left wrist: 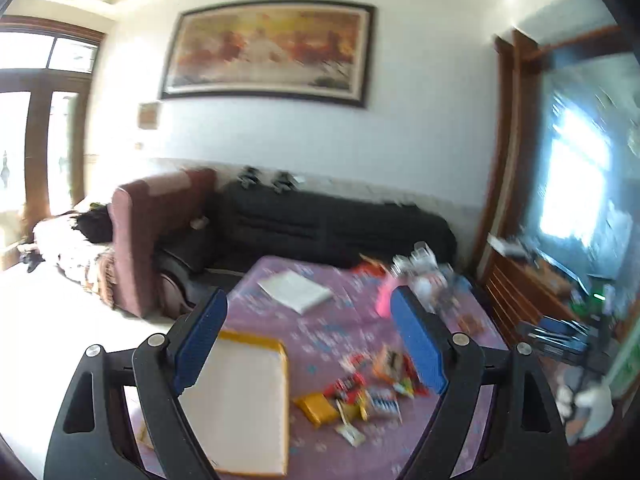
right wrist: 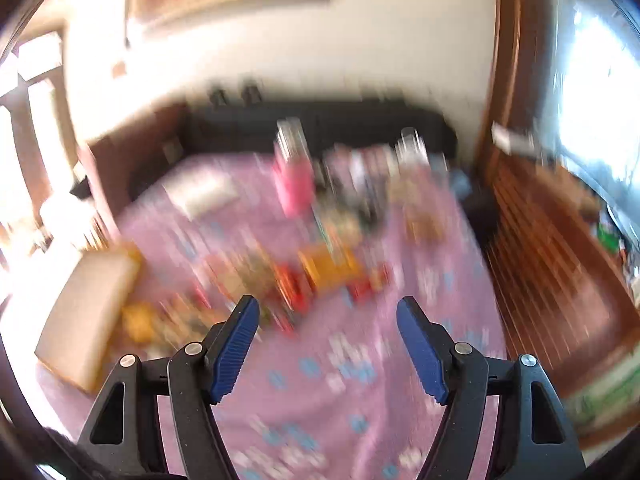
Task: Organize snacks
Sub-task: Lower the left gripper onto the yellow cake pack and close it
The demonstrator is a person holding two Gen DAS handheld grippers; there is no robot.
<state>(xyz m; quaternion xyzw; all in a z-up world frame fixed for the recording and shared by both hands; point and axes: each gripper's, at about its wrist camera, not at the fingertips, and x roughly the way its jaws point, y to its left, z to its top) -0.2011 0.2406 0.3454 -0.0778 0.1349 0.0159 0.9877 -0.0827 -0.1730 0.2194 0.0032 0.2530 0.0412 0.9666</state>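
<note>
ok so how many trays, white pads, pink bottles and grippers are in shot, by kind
yellow-rimmed tray: 1
white pad: 1
pink bottle: 1
grippers: 2, left gripper and right gripper, both open and empty
total: 5
The snack packets lie in a pile too blurred to count.

**Materials and finishes**

Tabletop cloth [left wrist: 320, 320]: pink-purple printed fabric, matt.
Tray [left wrist: 244, 408]: smooth pale base, yellow rim; looks like card or plastic, cannot tell which.
Snacks [left wrist: 360, 392]: crinkled packets in glossy foil or plastic film, red, yellow, orange.
Left tool [left wrist: 308, 344]: matt black plastic arms, ribbed blue pads, bright metal pivot pins.
Right tool [right wrist: 328, 344]: same make.
Pad [left wrist: 296, 285]: white paper, matt.
Sofa [left wrist: 332, 228]: black, ribbed, dull sheen.
Cabinet [right wrist: 552, 264]: slatted brown wood, polished.
</note>
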